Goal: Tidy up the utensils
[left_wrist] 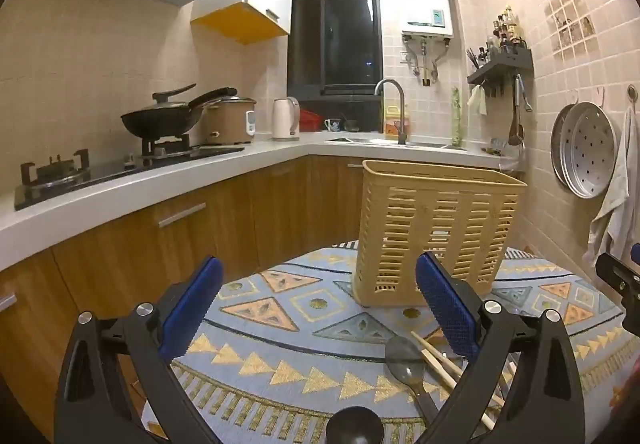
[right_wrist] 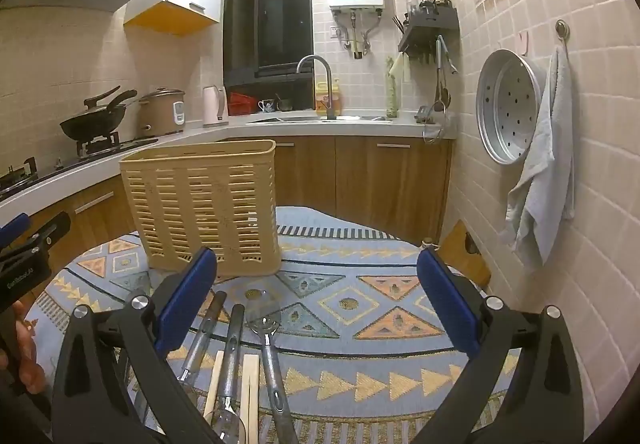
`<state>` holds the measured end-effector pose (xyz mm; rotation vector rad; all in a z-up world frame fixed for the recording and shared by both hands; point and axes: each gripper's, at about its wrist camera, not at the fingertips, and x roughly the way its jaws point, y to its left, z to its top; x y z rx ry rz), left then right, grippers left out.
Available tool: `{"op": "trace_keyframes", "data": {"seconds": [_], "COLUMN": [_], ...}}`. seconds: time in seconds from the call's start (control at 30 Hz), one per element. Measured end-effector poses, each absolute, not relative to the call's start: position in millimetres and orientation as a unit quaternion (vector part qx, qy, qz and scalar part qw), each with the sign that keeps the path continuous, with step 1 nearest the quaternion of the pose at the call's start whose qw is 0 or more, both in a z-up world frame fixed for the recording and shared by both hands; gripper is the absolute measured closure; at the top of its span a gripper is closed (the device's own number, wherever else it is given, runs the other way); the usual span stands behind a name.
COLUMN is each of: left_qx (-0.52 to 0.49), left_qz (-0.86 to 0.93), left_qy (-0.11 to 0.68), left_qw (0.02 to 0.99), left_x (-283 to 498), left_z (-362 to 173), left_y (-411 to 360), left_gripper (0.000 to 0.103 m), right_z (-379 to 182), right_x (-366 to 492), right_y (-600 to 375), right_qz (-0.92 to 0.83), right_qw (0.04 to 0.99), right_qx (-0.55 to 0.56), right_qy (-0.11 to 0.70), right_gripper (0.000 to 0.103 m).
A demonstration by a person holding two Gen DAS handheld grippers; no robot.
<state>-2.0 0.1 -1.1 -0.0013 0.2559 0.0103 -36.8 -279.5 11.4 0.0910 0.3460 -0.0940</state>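
A tan slotted utensil basket (left_wrist: 436, 232) stands upright on a round table with a patterned cloth (left_wrist: 288, 328); it also shows in the right wrist view (right_wrist: 204, 204). My left gripper (left_wrist: 320, 304) is open and empty, short of the basket. A dark spoon (left_wrist: 404, 364) and wooden chopsticks (left_wrist: 440, 360) lie by its right finger. My right gripper (right_wrist: 316, 300) is open and empty above the cloth (right_wrist: 360, 308). Several metal utensils (right_wrist: 232, 344), a slotted spoon (right_wrist: 266, 328) and chopsticks (right_wrist: 250, 384) lie below its left finger.
A kitchen counter (left_wrist: 120, 188) with a wok, rice cooker, kettle and sink runs behind the table. A steamer tray (right_wrist: 508, 108) and towel (right_wrist: 544, 172) hang on the right wall. The other gripper shows at the left edge (right_wrist: 24, 256) of the right wrist view.
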Motion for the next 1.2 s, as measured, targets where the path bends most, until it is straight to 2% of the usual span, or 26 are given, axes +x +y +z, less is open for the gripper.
{"op": "trace_keyframes", "data": {"seconds": [0.5,1.2], "left_qx": [0.010,0.015], "left_qz": [0.007,0.009], "left_qy": [0.102,0.104], "left_qw": [0.995,0.994], "left_x": [-8.2,-8.2], "left_z": [1.2,0.0], "left_y": [-2.3,-2.4], "left_gripper": [0.009,0.009], "right_z": [14.7,14.1], "right_x": [-39.1,-38.0], "right_y": [-280.4,-274.2], "right_qz": [-0.040,-0.041], "right_qw": [0.983,0.983], "right_qx": [0.050,0.040], "right_qy": [0.170,0.174], "right_gripper": [0.007,0.007]}}
